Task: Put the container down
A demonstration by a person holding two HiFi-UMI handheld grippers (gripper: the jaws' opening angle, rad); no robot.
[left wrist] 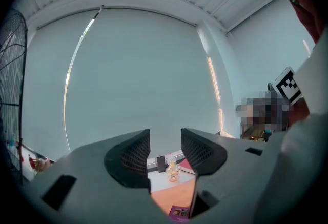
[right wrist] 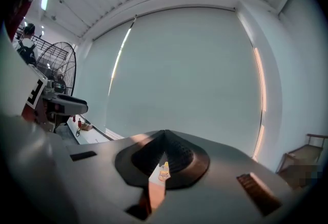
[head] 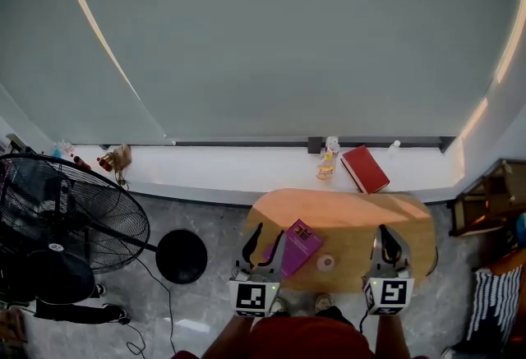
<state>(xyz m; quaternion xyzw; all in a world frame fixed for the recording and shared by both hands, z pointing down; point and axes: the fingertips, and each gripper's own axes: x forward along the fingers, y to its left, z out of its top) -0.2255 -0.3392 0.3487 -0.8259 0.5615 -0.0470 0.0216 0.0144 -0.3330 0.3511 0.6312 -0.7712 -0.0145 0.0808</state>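
Nearest, the left hand-held gripper (head: 267,239) is released, its jaws apart and empty. The right hand-held gripper (head: 386,236) is clenched on nothing. Between them, on the orange surface (head: 353,218), sits what looks like a small round container (head: 326,262), apparently already down. It lies at 3 o'clock from the left and 9 o'clock from the right, about equally near. A purple box (head: 301,244) lies just beside it. At 12 o'clock, a small bottle (head: 326,167) stands upright on the sill (head: 205,164).

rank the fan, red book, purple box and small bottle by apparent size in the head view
1. fan
2. red book and purple box: look alike, and the box is nearer the camera
3. small bottle
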